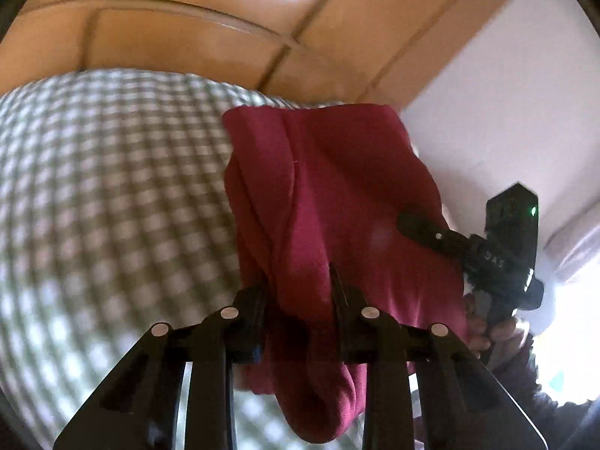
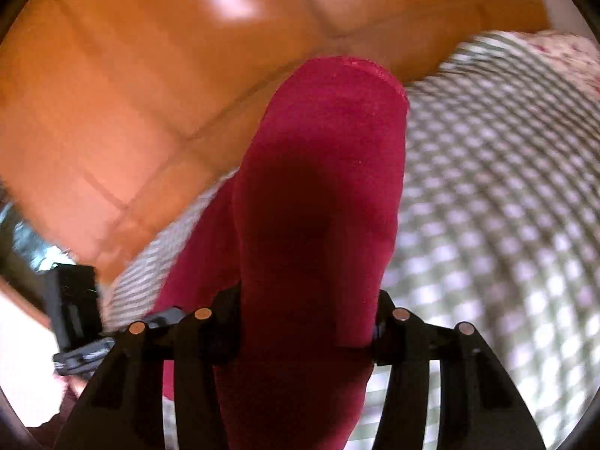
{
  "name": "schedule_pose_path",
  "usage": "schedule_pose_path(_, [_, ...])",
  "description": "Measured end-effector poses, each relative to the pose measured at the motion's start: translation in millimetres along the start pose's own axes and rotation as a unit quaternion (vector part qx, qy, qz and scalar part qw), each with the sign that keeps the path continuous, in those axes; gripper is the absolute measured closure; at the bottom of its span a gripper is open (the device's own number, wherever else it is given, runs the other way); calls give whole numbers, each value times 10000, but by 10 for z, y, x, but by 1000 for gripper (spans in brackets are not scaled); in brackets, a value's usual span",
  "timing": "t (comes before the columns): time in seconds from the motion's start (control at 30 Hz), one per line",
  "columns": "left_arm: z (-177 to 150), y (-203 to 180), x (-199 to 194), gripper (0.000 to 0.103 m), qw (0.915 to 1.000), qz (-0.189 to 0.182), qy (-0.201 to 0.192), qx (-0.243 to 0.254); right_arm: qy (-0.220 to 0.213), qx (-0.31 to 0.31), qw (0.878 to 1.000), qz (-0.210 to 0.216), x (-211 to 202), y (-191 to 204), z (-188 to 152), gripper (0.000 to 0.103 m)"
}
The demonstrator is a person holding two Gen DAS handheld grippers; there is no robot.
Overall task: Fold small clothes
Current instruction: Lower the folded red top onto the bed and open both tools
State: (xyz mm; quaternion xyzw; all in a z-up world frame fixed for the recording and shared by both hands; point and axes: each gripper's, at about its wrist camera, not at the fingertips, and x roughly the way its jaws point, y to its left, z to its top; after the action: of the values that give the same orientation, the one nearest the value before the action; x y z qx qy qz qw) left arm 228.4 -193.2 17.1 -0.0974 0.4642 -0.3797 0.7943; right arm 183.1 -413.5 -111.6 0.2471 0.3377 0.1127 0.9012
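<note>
Left hand-held gripper [image 1: 300, 292]: jaws drawn close, pinching a bunched fold of the red garment [image 1: 330, 187]. Cloth runs between the 2 fingers and hangs in a roll beneath them.

Right hand-held gripper [image 2: 305, 307]: jaws set wider, with a thick band of the same garment filling the gap from pad to pad. It appears gripped. In the left wrist view this tool shows at the garment's right edge, with the person's hand [image 1: 487, 332] around its handle.

Location of the garment: lifted between both tools, spread forward from them over the checked cloth [image 1: 112, 187] covering the desk. Whether its far hem touches that cloth cannot be told. The far hem reads as a neat edge in the right wrist view.

Surroundings: orange tiled floor [image 2: 150, 75] beyond the desk edge, a white wall [image 1: 506, 93] to the right in the left view. Both views are blurred.

Assessment: the step in hand looks like carrying the held edge across to make a fold. To do it well, keep both grips level and evenly tensioned so the edge stays straight, lay it square onto the opposite hem, and release only once the cloth rests flat. The bunching at the left grip risks a creased, uneven fold.
</note>
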Motion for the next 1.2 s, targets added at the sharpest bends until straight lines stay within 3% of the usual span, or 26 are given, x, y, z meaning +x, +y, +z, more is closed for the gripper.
schedule_pose_path(0.1, [-12, -153, 476, 77, 9964, 579, 527, 313, 185, 342, 9984, -403, 60, -445, -31, 43])
schedule_pose_path(0.17, [-60, -193, 605, 75, 9928, 924, 591, 482, 231, 530, 9962, -649, 87, -596, -126, 28])
schedule_pose_path(0.2, [-79, -212, 603, 75, 9923, 989, 526, 521, 176, 542, 9960, -686, 41, -644, -143, 26])
schedule_pose_path(0.3, [-87, -291, 462, 75, 9903, 1222, 215, 620, -211, 311, 9940, -1027, -196, -589, -196, 28])
schedule_pose_path(0.37, [-79, -388, 378, 75, 9868, 1371, -41, 861, -429, 28, 9924, -1157, -392, -441, -237, 40])
schedule_pose_path(0.43, [-111, -392, 345, 75, 9828, 1542, -196, 1000, -630, -379, 9895, -1248, -536, -183, -323, 45])
schedule_pose_path(0.57, [-214, -302, 349, 75, 9782, 1812, -175, 1001, -482, -1010, 9847, -1337, -494, 89, -494, 62])
schedule_pose_path(0.63, [-273, -192, 442, 74, 9765, 1947, -92, 915, -147, -1111, 9837, -1404, -333, 193, -728, 61])
schedule_pose_path(0.7, [-283, -115, 465, 63, 9757, 2015, -148, 851, 68, -1099, 9824, -1506, -180, 183, -915, 61])
schedule_pose_path(0.8, [-234, -40, 471, 56, 9766, 2051, -112, 637, -77, -1278, 9747, -1834, -16, 174, -1144, 61])
schedule_pose_path(0.93, [-268, -94, 399, 54, 9736, 2166, -222, 681, -114, -1171, 9721, -2030, -3, 244, -1151, 60])
schedule_pose_path(1.0, [-314, -148, 271, 42, 9690, 2342, -356, 700, -126, -1161, 9713, -2074, -18, 249, -1101, 58])
schedule_pose_path(1.13, [-382, -222, 95, 38, 9669, 2428, -527, 577, -138, -1167, 9712, -2074, -74, 331, -1099, 41])
schedule_pose_path(1.2, [-413, -256, 17, 38, 9644, 2503, -624, 577, -163, -1155, 9712, -2075, -111, 362, -1108, 38])
